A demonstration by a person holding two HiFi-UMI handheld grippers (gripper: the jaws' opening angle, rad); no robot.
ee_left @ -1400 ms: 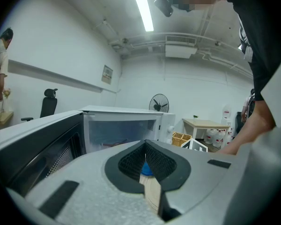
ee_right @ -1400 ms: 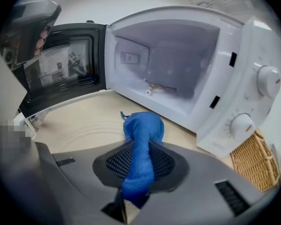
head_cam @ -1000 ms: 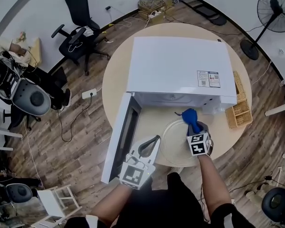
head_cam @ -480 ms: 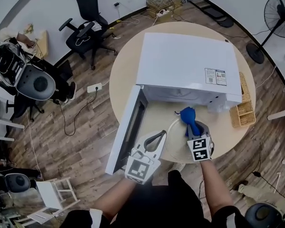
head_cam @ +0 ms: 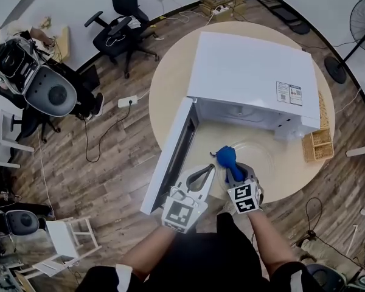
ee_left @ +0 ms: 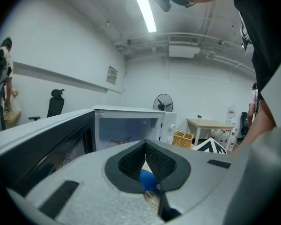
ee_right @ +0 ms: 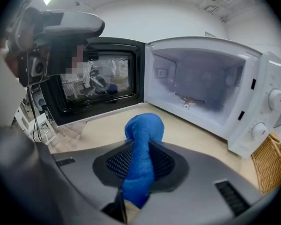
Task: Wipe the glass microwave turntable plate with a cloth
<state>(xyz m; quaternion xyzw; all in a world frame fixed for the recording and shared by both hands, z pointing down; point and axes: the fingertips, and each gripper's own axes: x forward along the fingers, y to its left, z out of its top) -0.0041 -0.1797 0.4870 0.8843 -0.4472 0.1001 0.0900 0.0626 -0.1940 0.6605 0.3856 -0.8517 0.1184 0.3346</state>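
Since a second ago the right tongs (head_cam: 233,168) have swept the blue cloth (head_cam: 225,156) from the plate's far-right part over to its left rim. They are clamped on the cloth, which sticks out beyond them in a bunched roll. Just to their left, the left tongs (head_cam: 202,173) have their tips pressed together on nothing and sit just beside the rim without holding it. The glass turntable plate (head_cam: 264,154) lies flat near the tabletop's (head_cam: 170,90) near edge, in front of the open microwave (head_cam: 249,72), with a wicker basket (head_cam: 319,143) farther off at the right edge. Nothing pins the plate, so a firm stroke at its rim could slide it toward the near edge or the door (head_cam: 173,157). Pressing on the lip might also tilt it.
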